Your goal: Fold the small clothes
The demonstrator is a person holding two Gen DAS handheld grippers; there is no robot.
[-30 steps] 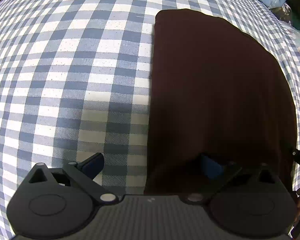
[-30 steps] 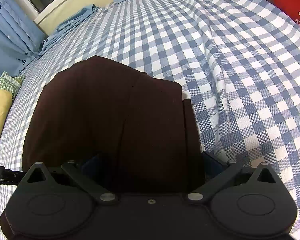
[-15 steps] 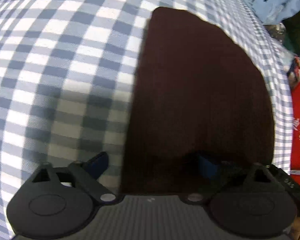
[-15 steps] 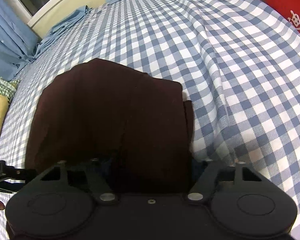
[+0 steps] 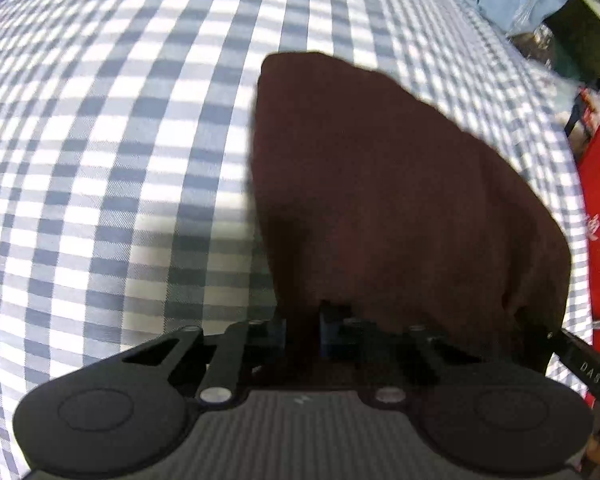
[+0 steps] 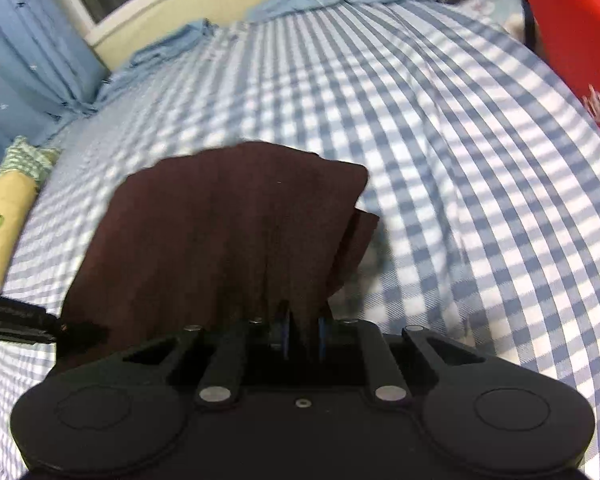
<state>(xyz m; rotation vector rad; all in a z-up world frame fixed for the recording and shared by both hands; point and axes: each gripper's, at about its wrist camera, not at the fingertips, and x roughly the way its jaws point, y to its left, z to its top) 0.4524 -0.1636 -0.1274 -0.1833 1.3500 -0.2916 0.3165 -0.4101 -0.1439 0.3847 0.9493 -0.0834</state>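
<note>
Dark-brown soft knit garment (image 5: 400,200): limp, light, drapes; near edge is pinched by just-closed left claw (image 5: 302,334) and right claw (image 6: 302,336).

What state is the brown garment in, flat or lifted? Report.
Lifted at its near edge: the left gripper and right gripper pinch the brown garment, bunching it above the checked sheet.

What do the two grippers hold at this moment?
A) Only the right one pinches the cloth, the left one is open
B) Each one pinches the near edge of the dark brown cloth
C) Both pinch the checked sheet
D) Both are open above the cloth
B: the left gripper and the right gripper have just closed, and folds of the dark brown cloth sit between the pads of each.
</note>
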